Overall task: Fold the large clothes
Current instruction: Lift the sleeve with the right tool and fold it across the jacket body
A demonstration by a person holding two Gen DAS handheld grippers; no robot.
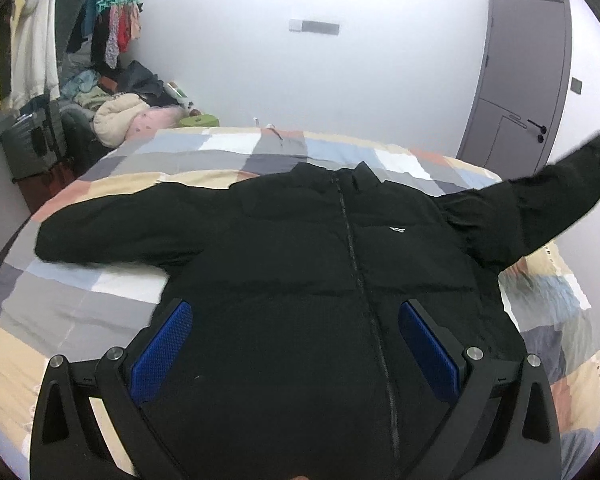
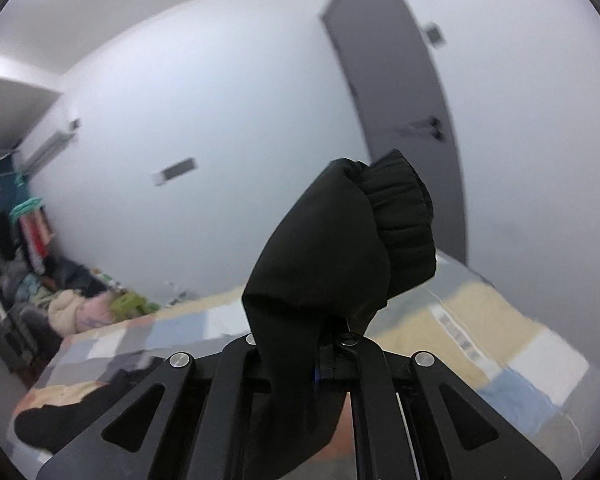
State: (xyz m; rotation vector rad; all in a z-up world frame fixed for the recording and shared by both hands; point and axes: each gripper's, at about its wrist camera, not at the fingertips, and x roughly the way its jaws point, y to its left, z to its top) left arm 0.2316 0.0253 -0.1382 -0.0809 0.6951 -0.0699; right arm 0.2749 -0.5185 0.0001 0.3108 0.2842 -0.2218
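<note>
Soft, even indoor light; fisheye edges bend and darken; right wrist view motion-blurred.

A: Where does the left wrist view look from?

B: From low over the near edge of the bed [image 1: 112, 304], facing across it toward the far wall and the grey door [image 1: 520, 80]. The black jacket [image 1: 300, 264] lies close under the lens, between the spread fingers of the left claw [image 1: 296, 344].

A: And the right wrist view?

B: It is raised and tilted, facing the same wall. The jacket's cuff [image 2: 400, 220] sits very near the lens, above the right claw [image 2: 328, 344].

A: What do they share?

B: The door [image 2: 400, 100], the patchwork bed [image 2: 480, 320], and the heap of clothes [image 1: 124, 120] in the left corner [image 2: 72, 304].
</note>
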